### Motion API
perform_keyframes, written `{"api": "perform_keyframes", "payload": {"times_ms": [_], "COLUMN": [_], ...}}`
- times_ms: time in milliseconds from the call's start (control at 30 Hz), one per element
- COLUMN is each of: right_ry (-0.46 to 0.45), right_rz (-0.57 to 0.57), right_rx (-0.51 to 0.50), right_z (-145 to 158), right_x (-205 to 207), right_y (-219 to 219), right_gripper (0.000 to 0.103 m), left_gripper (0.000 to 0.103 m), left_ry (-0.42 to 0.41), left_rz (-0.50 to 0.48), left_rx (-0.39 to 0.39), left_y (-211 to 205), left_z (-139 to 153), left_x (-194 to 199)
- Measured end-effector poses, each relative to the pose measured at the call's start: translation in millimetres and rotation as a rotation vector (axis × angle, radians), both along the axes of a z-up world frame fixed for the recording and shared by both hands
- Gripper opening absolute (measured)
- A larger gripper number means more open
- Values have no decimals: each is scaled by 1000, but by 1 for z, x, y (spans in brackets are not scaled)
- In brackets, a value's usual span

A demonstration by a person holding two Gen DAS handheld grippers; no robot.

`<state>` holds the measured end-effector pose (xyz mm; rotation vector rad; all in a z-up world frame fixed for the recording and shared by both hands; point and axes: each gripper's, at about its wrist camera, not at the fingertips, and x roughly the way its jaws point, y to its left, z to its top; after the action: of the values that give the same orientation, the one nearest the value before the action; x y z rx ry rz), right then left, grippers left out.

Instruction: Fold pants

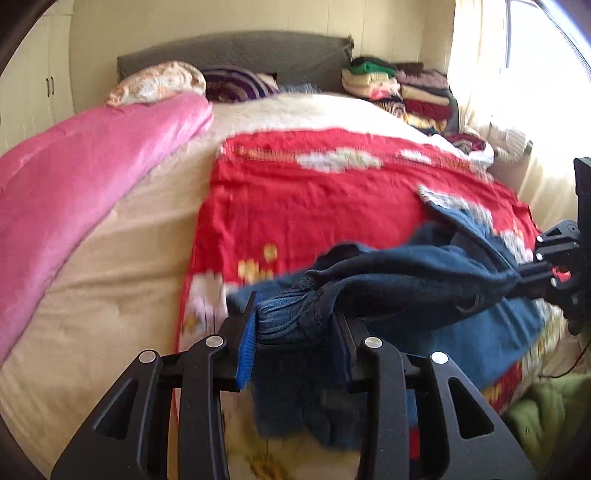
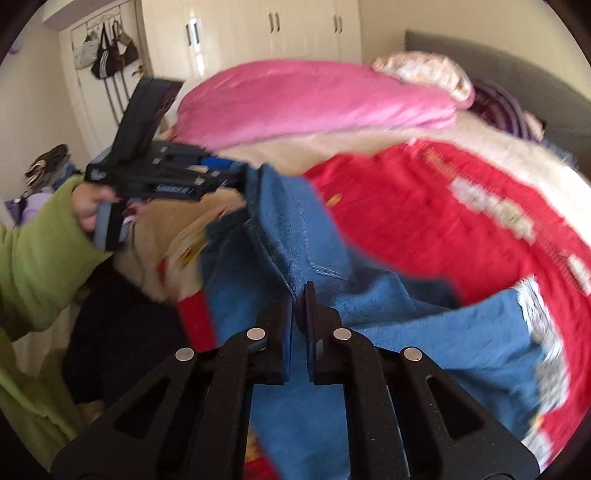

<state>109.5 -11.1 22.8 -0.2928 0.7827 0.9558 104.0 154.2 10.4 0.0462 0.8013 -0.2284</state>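
Observation:
The blue pants point(image 1: 406, 273) hang stretched between both grippers above a red patterned blanket point(image 1: 314, 192) on the bed. My left gripper point(image 1: 295, 314) is shut on a bunched ribbed end of the pants, which fills the gap between its blue pads. At the right edge, my right gripper point(image 1: 524, 277) pinches the other end. In the right wrist view the right gripper point(image 2: 300, 291) has its jaws nearly together on a fold of the pants point(image 2: 295, 221). The left gripper point(image 2: 236, 177) is at upper left, held by a hand in a green sleeve point(image 2: 33, 251).
A rolled pink quilt point(image 1: 74, 177) lies along the bed's left side, with pillows point(image 1: 159, 81) by the grey headboard point(image 1: 236, 51). Stacks of folded clothes point(image 1: 402, 88) sit at the far right corner near a bright window. Cream wardrobes point(image 2: 258, 29) stand behind.

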Motion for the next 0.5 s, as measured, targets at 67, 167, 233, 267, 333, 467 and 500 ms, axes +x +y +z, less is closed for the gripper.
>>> {"api": "perform_keyframes", "payload": {"times_ms": [67,167,233,267,333,467,500], "right_ry": [35,90,119,111,105,122,128], "right_rz": [16,8,8,12,26,20,17], "right_rx": [-16,-35,-35,-46,-73,-91,-90], "right_z": [-14,-37,-46,-48,-52,-62,-64], "right_x": [-9,-15,-17,-20,-24,-25,-24], "right_y": [5,12,16,19,26,32,33], "right_gripper": [2,2,2,2,2,2,2], "left_gripper": [34,36,39,41,42,50,49], "left_ry": [29,74,110,120,134,149,149], "left_rz": [-4,8,32,43,54,111,130], "left_rx": [12,27,19,11,6,30,33], "left_y": [1,5,10,13,17,26,27], "left_z": [-10,-25,-34,-36,-38,-31,-28], "left_x": [-7,-17,-20,-23,-28,-43,-46]}}
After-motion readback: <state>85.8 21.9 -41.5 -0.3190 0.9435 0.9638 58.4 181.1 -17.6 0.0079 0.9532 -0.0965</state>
